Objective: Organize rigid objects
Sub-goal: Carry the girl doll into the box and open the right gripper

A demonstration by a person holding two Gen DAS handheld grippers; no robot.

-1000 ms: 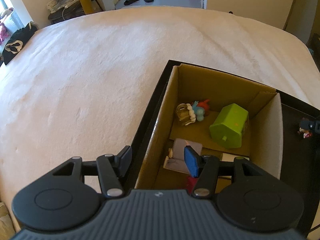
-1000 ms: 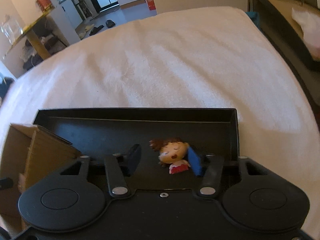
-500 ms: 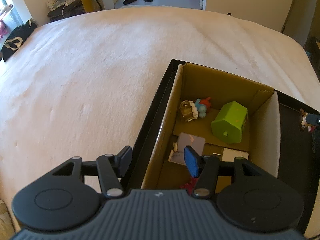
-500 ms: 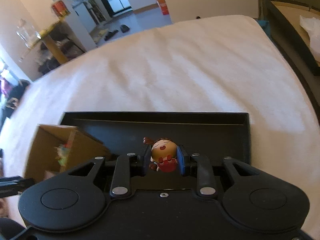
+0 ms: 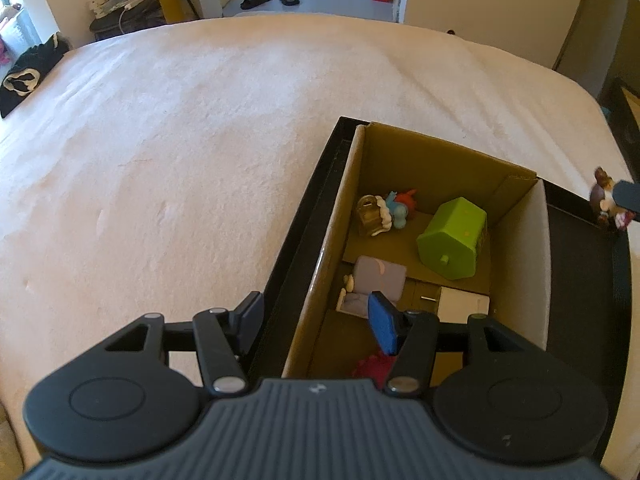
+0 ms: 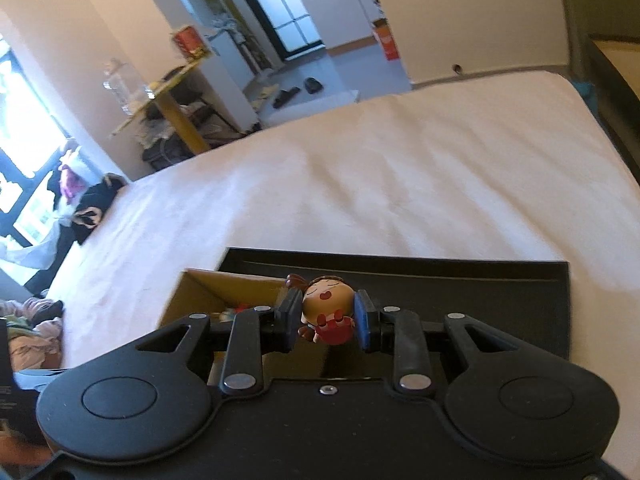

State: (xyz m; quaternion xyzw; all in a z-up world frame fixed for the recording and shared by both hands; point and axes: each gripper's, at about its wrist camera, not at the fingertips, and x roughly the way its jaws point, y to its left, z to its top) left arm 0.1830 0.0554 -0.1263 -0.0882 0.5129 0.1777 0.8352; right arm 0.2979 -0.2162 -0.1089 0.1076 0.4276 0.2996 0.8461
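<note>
A small doll figurine (image 6: pixel 328 312) with a brown head and red dress is pinched between the pads of my right gripper (image 6: pixel 327 318), which is shut on it above the black tray (image 6: pixel 440 284). In the left wrist view the same figurine (image 5: pixel 604 200) hangs at the far right edge. An open cardboard box (image 5: pixel 520 264) stands in the tray (image 5: pixel 580 272) and holds a green house toy (image 5: pixel 454 238) and several small toys. My left gripper (image 5: pixel 316 322) is open and hovers over the box's near left wall, one finger outside it and one inside.
The tray lies on a pale bed cover (image 5: pixel 160 160). Inside the box are a brown and blue toy cluster (image 5: pixel 384 212), a lilac piece (image 5: pixel 380 276), a white block (image 5: pixel 462 304) and something red (image 5: pixel 372 368). A black garment (image 5: pixel 24 76) lies at the bed's left edge.
My right gripper closed on the figurine that lay in the tray and lifted it, tilting upward. The left gripper stayed over the box, hardly moving.
</note>
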